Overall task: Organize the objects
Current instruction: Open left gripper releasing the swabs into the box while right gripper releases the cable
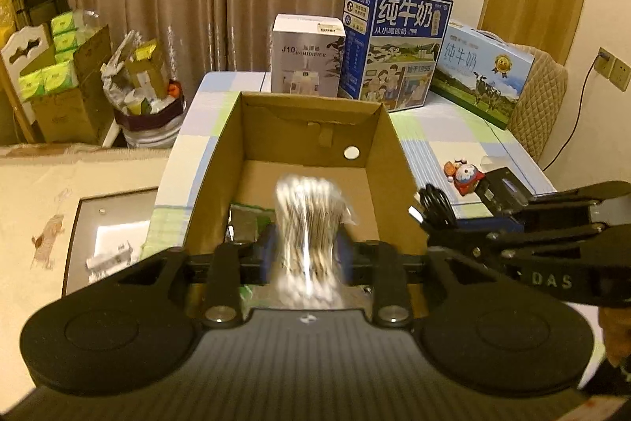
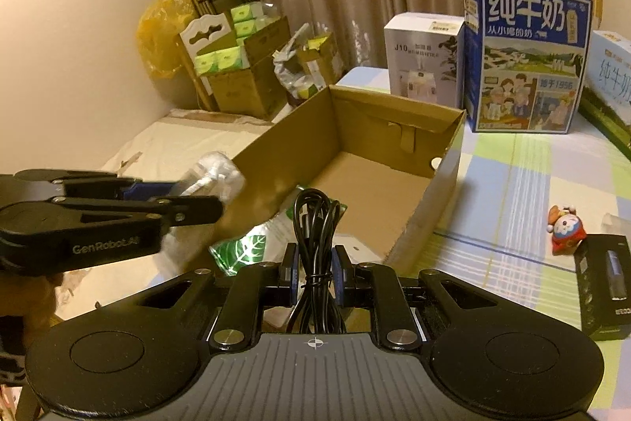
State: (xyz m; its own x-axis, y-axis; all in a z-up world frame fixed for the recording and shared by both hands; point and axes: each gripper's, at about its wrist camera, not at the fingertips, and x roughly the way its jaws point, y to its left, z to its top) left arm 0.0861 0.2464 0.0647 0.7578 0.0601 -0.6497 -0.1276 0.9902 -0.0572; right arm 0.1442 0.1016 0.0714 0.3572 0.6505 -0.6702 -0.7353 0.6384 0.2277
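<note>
An open cardboard box (image 1: 303, 129) (image 2: 378, 117) stands on the checked tablecloth. My left gripper (image 1: 305, 249) is shut on a clear pack of cotton swabs (image 1: 307, 219), blurred, held over the box's near end. The right wrist view shows that gripper (image 2: 197, 198) at the left with the swab pack (image 2: 217, 174) beside the box's left wall. My right gripper (image 2: 314, 263) is shut on a coiled black cable (image 2: 315, 223) above the box's near right part. From the left wrist it (image 1: 432, 223) appears by the box's right wall with the cable (image 1: 434, 202). A green leaf-print packet (image 2: 252, 247) lies inside.
A small blue cat figurine (image 1: 463, 176) (image 2: 566, 229) and a black box (image 1: 503, 188) (image 2: 603, 283) lie on the table right of the cardboard box. Behind it stand a white humidifier carton (image 1: 307, 54) and two milk cartons (image 1: 394, 42). Cartons and bags crowd the floor at the left.
</note>
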